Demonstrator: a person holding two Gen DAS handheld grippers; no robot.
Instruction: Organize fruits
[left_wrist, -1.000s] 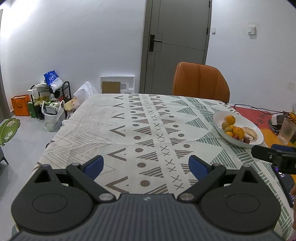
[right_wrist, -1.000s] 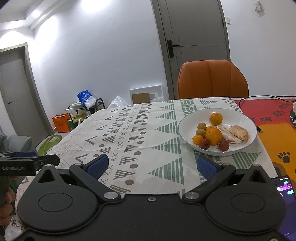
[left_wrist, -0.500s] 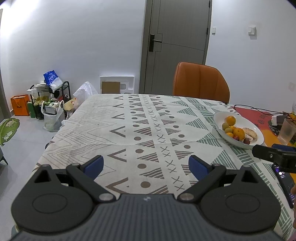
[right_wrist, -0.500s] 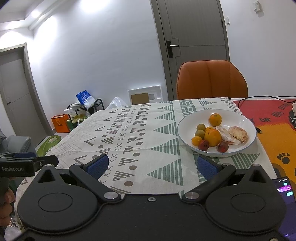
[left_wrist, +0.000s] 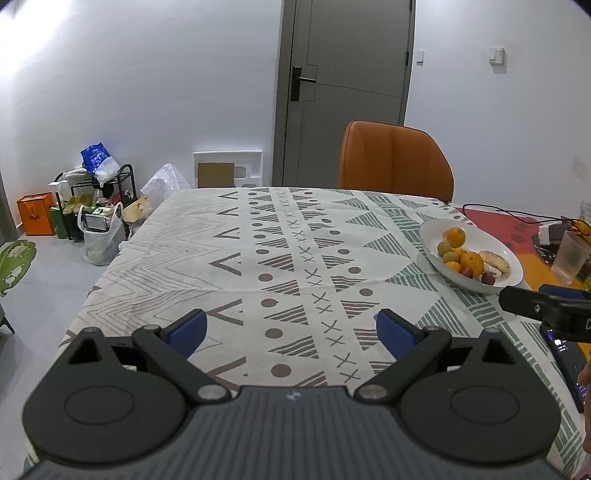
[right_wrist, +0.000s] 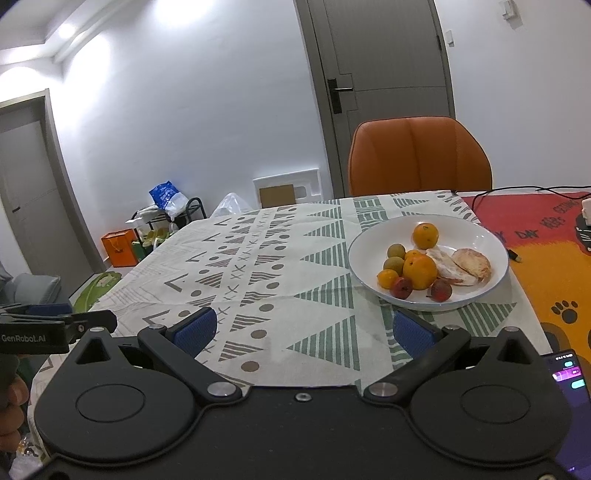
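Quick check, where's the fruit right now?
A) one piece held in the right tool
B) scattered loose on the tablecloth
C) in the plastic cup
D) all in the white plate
D: the oranges and the small green and red fruits all sit inside the white plate, and both the right tool and the left tool are open with nothing between their fingers.

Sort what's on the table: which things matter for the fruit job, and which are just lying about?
Job: white plate, oranges, green fruits, red fruits, peeled pieces.
Lying about: phone, cup, cable, chair.
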